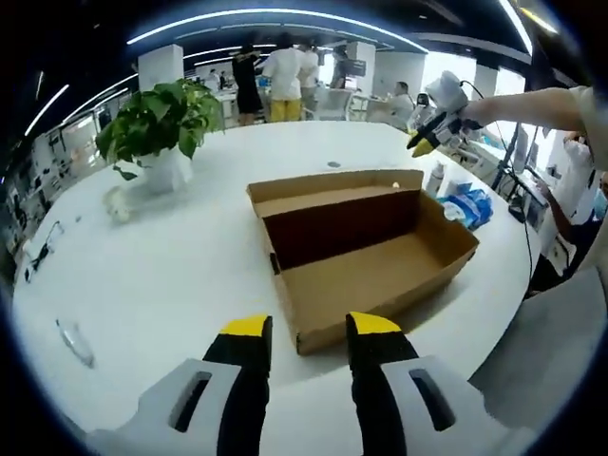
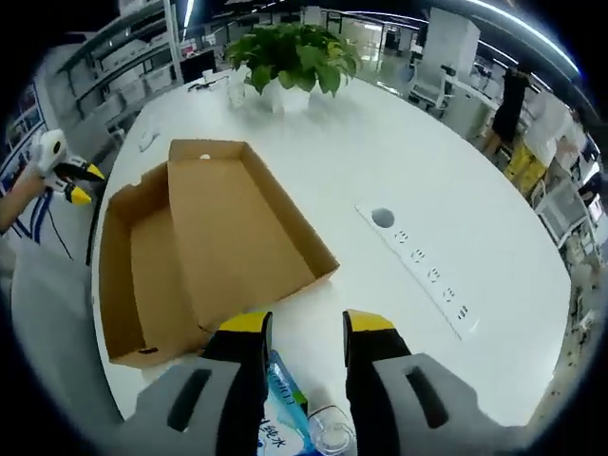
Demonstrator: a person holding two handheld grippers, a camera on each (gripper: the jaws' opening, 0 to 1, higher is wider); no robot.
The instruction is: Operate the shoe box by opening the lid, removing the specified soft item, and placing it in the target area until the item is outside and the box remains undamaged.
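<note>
On the white table [image 1: 171, 285] the shoe box [image 1: 370, 256] is seen open and empty, its lid [image 2: 242, 223] folded back flat beside the tray. Below it in the left gripper view, the left gripper [image 1: 311, 328] is held with jaws apart, nothing between them. Jaws are likewise parted on the right gripper [image 2: 307, 323], above a blue soft packet [image 2: 282, 399] and a bottle cap [image 2: 332, 426]. A potted plant [image 1: 157, 123] stands beyond the box, and a power strip [image 2: 427, 275] lies near the lid
</note>
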